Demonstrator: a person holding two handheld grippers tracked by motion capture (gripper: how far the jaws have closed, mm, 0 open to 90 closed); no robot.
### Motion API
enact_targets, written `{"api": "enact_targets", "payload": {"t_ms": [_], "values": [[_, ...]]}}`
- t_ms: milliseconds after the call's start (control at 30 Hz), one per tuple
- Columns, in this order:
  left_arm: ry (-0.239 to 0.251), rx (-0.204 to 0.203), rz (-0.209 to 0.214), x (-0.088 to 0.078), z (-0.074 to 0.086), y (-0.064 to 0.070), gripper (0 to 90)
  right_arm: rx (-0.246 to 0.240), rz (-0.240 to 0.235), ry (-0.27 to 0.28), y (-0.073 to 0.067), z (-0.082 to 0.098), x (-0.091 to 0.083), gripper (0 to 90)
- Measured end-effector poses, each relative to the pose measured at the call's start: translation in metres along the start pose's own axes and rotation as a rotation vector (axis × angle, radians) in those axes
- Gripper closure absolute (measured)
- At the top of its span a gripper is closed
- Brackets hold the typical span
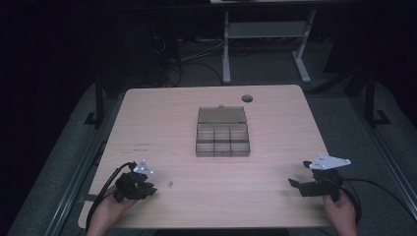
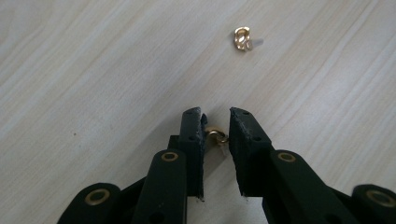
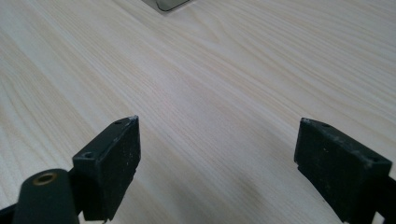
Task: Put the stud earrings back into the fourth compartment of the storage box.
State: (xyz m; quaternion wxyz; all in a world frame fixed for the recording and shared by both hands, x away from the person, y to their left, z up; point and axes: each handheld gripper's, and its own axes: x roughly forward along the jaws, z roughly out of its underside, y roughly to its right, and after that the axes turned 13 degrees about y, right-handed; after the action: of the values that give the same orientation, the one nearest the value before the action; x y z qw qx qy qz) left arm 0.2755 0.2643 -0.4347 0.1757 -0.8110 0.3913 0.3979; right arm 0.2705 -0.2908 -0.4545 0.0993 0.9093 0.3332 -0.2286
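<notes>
Pale wood table; open box. Left gripper nearly closed around a gold earring; right gripper wide, empty.

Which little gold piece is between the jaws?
The gold piece low in the left gripper view, sitting in the narrow gap between the left gripper's jaws. The other gold piece lies farther off on the bare table.

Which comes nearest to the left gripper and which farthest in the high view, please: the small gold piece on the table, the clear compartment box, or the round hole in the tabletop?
1. Small gold piece, just right of the left gripper.
2. Clear compartment box, mid-table, beyond and to the right.
3. Round hole, near the far edge, behind the box.
</notes>
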Motion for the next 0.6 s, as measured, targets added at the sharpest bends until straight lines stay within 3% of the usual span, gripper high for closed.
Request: {"api": "enact_targets", "payload": {"t_ms": [267,300,600], "values": [[0.0,0.023,0.017,0.002,-0.013,0.002,75.1,-0.005,-0.012,-0.014,-0.004,0.0,0.004,14.1],[-0.001,0.04,0.018,0.003,-0.016,0.003,75.1,-0.006,-0.012,-0.013,-0.004,0.0,0.004,14.1],[0.006,0.033,0.037,0.004,-0.023,0.004,75.2,0.0,-0.01,-0.006,-0.003,0.001,0.002,14.1]]}}
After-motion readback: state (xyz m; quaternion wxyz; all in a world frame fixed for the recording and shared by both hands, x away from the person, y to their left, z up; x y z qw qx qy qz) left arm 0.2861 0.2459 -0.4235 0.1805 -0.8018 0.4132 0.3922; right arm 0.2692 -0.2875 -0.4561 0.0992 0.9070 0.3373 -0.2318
